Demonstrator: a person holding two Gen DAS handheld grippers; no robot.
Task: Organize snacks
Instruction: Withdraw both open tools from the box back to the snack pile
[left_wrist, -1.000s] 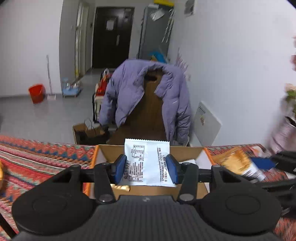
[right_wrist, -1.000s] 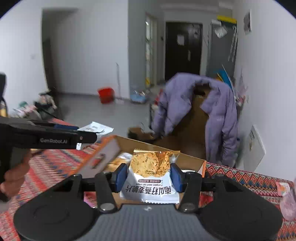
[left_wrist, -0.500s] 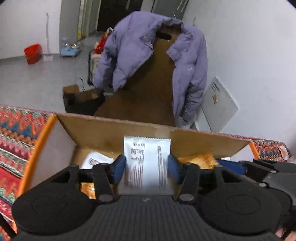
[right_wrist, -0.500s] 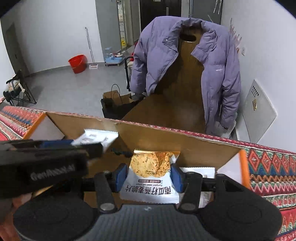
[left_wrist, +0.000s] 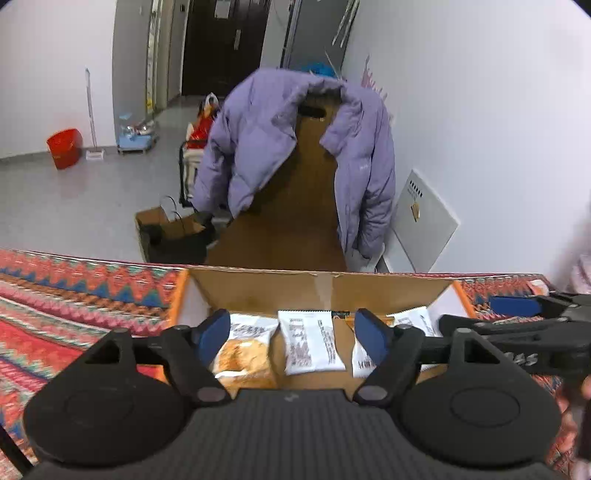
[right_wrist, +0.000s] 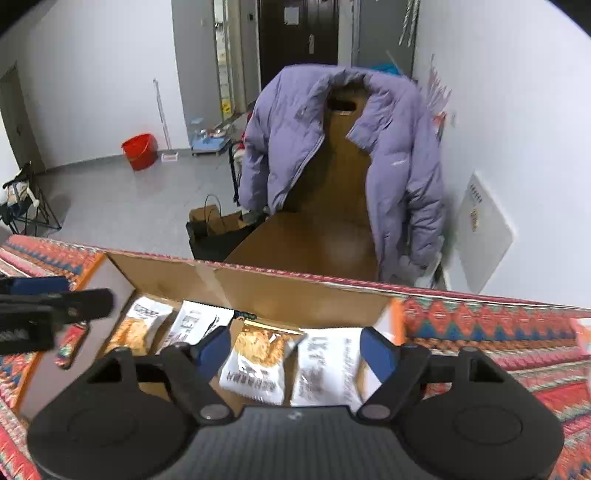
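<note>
Since a second ago you have let go of both packets: each gripper's jaws have just been opening, and the packets they pinched now lie in the box.

Your left gripper (left_wrist: 291, 334) stands wide apart at the lower middle of its frame, pads clear of everything. Between its fingers you see the white packet (left_wrist: 312, 345), printed side up, lying loose on the box floor. Just left of it sits an orange-pictured packet (left_wrist: 243, 354), partly behind the left finger; a third packet (left_wrist: 364, 360) shows behind the right finger.

Your right gripper (right_wrist: 293, 349) is likewise spread, gripping nothing. In its frame the crisp packet (right_wrist: 258, 363) rests tilted between the fingers, touching a white packet (right_wrist: 328, 369) on its right. Two more packets (right_wrist: 142, 325) lie toward the box's left side.

The box (left_wrist: 314, 286) stands open on the patterned cloth (left_wrist: 74, 295), which fills the lower left and right of both frames. Beyond the box's far wall, at mid-frame, a purple coat (left_wrist: 295, 147) hangs over a brown chair (left_wrist: 295, 221). A red bucket (left_wrist: 65, 147) stands on the grey floor at upper left.
</note>
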